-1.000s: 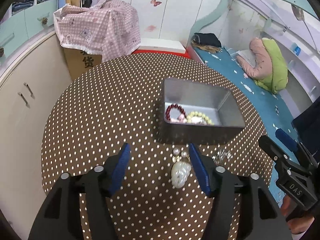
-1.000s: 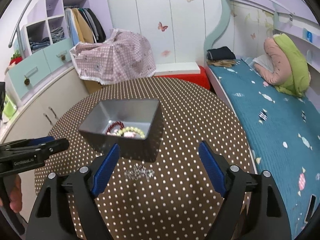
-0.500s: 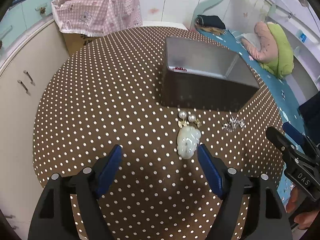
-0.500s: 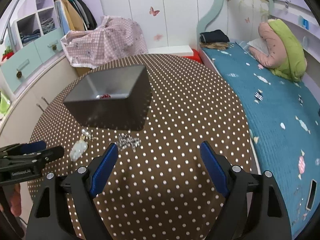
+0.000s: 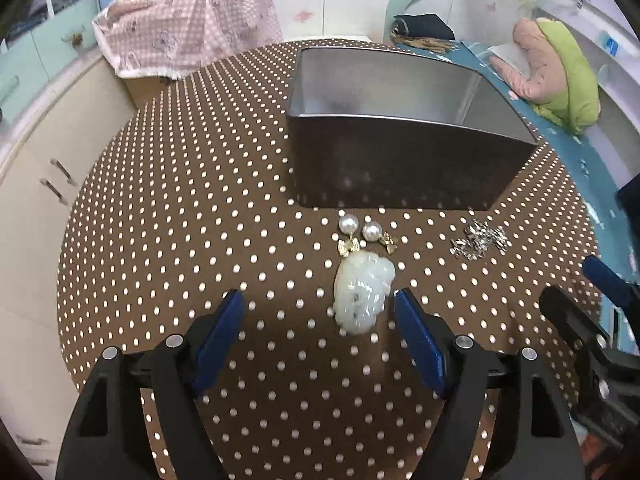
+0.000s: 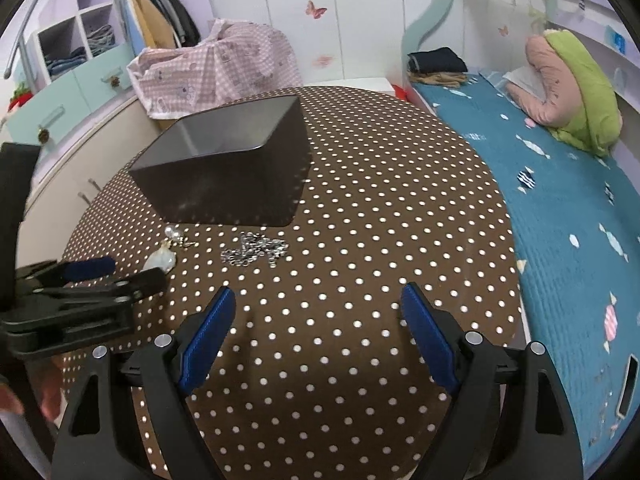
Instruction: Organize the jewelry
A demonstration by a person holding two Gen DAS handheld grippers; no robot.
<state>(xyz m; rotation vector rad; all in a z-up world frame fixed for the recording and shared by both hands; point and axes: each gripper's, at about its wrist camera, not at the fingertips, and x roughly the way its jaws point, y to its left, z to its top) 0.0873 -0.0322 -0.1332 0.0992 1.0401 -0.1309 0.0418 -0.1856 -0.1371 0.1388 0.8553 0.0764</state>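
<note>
Jewelry lies loose on a round table covered in brown cloth with pale dots, just in front of a grey metal box with straight walls and an open top. What the box holds cannot be seen from either view.

One carved pendant of milky white-green stone sits nearest the left gripper. It is a lumpy oval, glossy, with its long axis running roughly from the gripper toward the box and leaning a little to the right at the far end. At that far end it touches two pearl earrings, each a round white bead with a small gold leaf-shaped piece hanging toward the pendant; the two beads lie side by side, close to the box's front wall. To the right, apart from these, one silver chain lies bunched in a small glittering heap stretched sideways across the table.

The left gripper's blue-padded jaws stand wide apart and hold nothing; the pendant lies between them, close to the right pad, and I cannot tell whether they touch. The right gripper also has its jaws spread wide and empty, hovering over bare cloth, with the chain ahead of it and slightly left.

Count on the table: one pendant, two earrings, one chain, one box.
</note>
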